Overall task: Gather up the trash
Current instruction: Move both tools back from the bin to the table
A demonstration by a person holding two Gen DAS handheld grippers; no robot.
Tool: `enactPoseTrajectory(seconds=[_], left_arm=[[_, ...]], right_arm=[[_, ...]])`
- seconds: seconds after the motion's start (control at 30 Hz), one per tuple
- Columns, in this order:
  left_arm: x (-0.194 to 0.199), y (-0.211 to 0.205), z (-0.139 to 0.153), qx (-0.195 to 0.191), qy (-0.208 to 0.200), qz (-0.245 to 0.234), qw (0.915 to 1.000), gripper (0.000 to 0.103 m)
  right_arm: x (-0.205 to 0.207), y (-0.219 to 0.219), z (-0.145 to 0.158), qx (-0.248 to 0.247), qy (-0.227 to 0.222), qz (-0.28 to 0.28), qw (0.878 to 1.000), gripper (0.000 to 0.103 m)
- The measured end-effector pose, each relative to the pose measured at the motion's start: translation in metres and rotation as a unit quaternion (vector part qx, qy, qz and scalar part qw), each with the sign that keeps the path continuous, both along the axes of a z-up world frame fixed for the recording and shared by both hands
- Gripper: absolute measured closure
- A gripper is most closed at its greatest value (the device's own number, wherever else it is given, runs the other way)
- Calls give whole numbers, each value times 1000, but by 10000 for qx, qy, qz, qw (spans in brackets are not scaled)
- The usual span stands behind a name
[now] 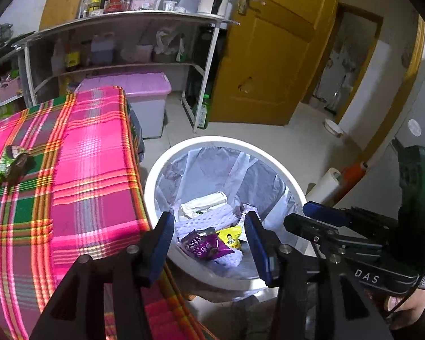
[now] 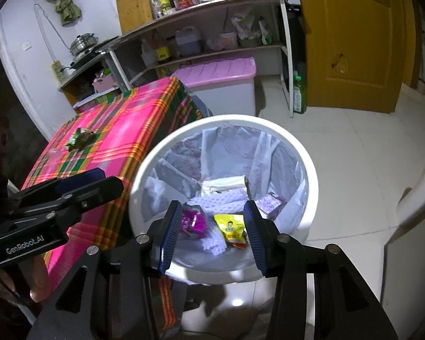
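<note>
Both tongs hung over the white trash bin (image 1: 153, 175) with nothing in them. My left gripper (image 1: 209, 243) was open, and my right gripper (image 2: 212, 232) was open too. One green wrapper (image 1: 12, 164) lay on the pink plaid tablecloth (image 1: 93, 155), well apart from the bin. I thought it was light, thin and crinkly. I would pinch its puffy middle, because a flat edge could slip out.

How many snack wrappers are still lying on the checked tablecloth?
1: a green wrapper on the pink tablecloth, toward its far left side. The purple packet and yellow packet already lie in the bin. Parts of the table lie outside both views.
</note>
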State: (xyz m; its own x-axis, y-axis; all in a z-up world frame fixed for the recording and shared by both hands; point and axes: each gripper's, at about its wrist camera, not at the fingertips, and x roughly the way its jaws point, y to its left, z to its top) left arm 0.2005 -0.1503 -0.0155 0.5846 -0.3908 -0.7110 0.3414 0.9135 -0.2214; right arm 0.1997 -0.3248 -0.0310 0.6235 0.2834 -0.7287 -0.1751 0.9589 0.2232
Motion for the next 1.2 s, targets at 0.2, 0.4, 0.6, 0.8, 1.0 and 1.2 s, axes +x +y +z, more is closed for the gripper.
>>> enactPoseTrajectory(seconds=[0.2, 0.4, 0.6, 0.8, 1.0, 1.2], left_arm=[[-19, 12, 16, -87, -177, 94, 9998, 51], [-40, 25, 29, -77, -383, 198, 9990, 51], [-57, 40, 38, -74, -513, 349, 9980, 51], [-70, 56, 42, -94, -599, 544, 9967, 51], [-80, 70, 45, -92, -697, 719, 9949, 51], [-91, 84, 46, -139, -769, 838, 9934, 51]], right_arm=[[-17, 13, 18, -30, -215, 121, 9997, 57], [-33, 26, 32, -52, -373, 263, 9989, 57], [-45, 39, 41, -90, -496, 417, 9979, 57], [-50, 50, 45, -112, -558, 574, 9967, 57], [-54, 60, 46, -71, -598, 745, 9954, 57], [-56, 72, 45, -30, -628, 936, 9936, 57]])
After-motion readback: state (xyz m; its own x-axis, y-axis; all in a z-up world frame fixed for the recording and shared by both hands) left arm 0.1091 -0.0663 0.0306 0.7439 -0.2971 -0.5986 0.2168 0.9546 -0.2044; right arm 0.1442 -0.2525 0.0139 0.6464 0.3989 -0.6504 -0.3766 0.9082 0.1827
